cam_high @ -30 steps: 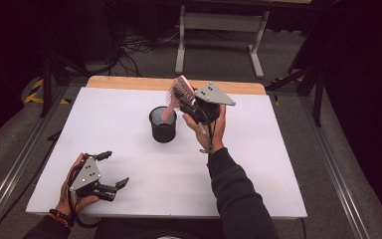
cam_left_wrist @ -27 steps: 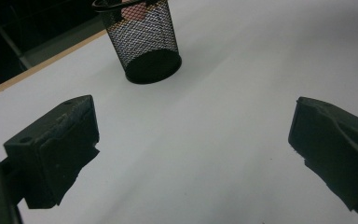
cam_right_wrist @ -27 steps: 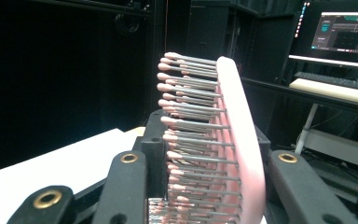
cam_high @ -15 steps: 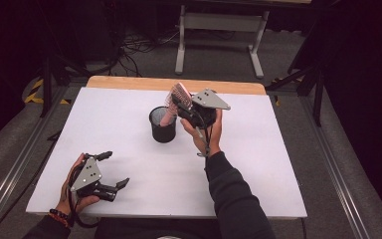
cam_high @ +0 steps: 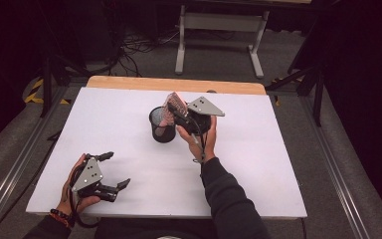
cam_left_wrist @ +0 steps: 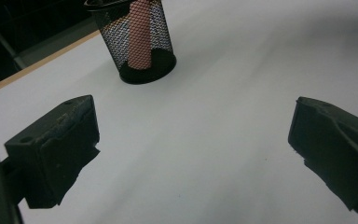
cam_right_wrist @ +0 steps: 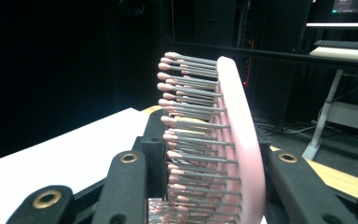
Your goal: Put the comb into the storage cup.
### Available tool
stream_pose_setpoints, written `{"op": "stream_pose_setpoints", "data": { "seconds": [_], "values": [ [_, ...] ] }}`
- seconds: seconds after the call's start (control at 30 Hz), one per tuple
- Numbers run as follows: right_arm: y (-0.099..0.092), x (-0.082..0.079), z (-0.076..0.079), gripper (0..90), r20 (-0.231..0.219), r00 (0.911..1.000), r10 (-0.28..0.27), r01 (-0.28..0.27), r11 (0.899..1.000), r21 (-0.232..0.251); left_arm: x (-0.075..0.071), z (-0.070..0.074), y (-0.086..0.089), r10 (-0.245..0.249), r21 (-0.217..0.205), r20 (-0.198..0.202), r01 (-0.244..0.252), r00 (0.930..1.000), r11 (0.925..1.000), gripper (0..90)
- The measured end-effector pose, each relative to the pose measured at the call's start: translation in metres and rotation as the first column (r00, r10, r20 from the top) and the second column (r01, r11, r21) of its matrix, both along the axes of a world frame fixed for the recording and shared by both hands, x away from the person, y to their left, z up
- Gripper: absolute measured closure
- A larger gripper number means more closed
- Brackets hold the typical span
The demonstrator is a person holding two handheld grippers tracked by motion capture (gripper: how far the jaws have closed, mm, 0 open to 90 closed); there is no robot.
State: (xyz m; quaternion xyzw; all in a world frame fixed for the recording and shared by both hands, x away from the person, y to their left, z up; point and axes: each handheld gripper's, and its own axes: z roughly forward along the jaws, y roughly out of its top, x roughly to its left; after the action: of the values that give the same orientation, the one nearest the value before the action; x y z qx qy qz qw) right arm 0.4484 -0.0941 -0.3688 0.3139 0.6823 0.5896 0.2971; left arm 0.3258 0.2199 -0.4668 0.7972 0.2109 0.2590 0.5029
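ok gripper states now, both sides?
Left gripper: open, jaws wide apart, nothing between them, low over the table.
Right gripper: closed on the pink hairbrush, whose handle end sits in the black mesh cup.

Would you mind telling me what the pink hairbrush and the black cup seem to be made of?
Pink hairbrush: apparently smooth matte plastic; its thin grey bristles, perhaps metal or nylon, carry pink ball tips. Black cup: seemingly dark-coated wire mesh, since the brush's pink handle shows through its fine grid wall, with a solid base ring.
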Motion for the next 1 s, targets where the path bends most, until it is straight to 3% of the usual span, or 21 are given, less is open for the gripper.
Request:
{"op": "stream_pose_setpoints", "data": {
  "seconds": [0.13,0.33,0.8,1.0],
  "values": [
    [-0.005,0.001,-0.007,62.8,-0.003,1.0,-0.001,0.001,0.998,0.056,0.001,0.0,0.0,0.002,0.0,-0.003,-0.002,1.0,1.0,2.9],
    [-0.009,0.002,-0.011,62.1,-0.018,0.9998,-0.011,0.013,0.997,0.072,0.0,0.0,-0.001,0.001,0.004,-0.003,-0.001,1.0,1.0,3.1],
    [-0.013,0.003,-0.019,60.6,-0.021,0.9988,-0.044,0.045,0.996,0.075,-0.001,0.0,-0.003,-0.005,0.004,0.004,0.005,1.0,1.0,3.6],
    [-0.01,0.004,-0.021,57.3,-0.025,0.9987,-0.044,0.045,0.998,0.037,-0.001,0.0,-0.003,-0.001,0.006,0.004,0.001,1.0,1.0,3.6]
  ]
}}
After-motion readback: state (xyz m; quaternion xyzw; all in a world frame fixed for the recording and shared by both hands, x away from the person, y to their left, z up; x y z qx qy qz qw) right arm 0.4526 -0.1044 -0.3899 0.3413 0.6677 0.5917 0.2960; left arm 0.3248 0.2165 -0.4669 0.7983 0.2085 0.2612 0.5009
